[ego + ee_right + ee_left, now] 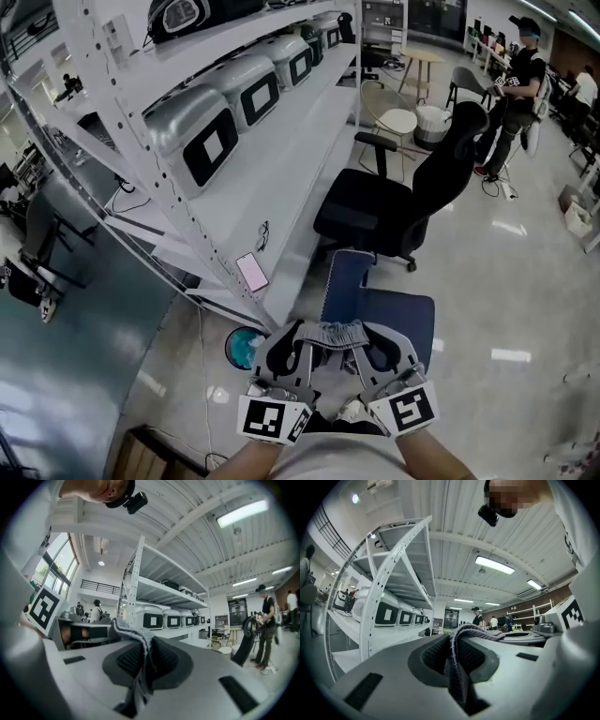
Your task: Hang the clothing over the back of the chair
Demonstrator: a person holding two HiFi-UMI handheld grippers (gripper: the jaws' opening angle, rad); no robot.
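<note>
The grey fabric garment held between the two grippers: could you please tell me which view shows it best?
The head view: the grey fabric garment stretches between the left gripper and the right gripper, over the blue padded chair. Each gripper view shows only a pinched fold between its own jaws.

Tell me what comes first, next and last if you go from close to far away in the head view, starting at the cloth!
clothing → blue chair → black chair → person
</note>
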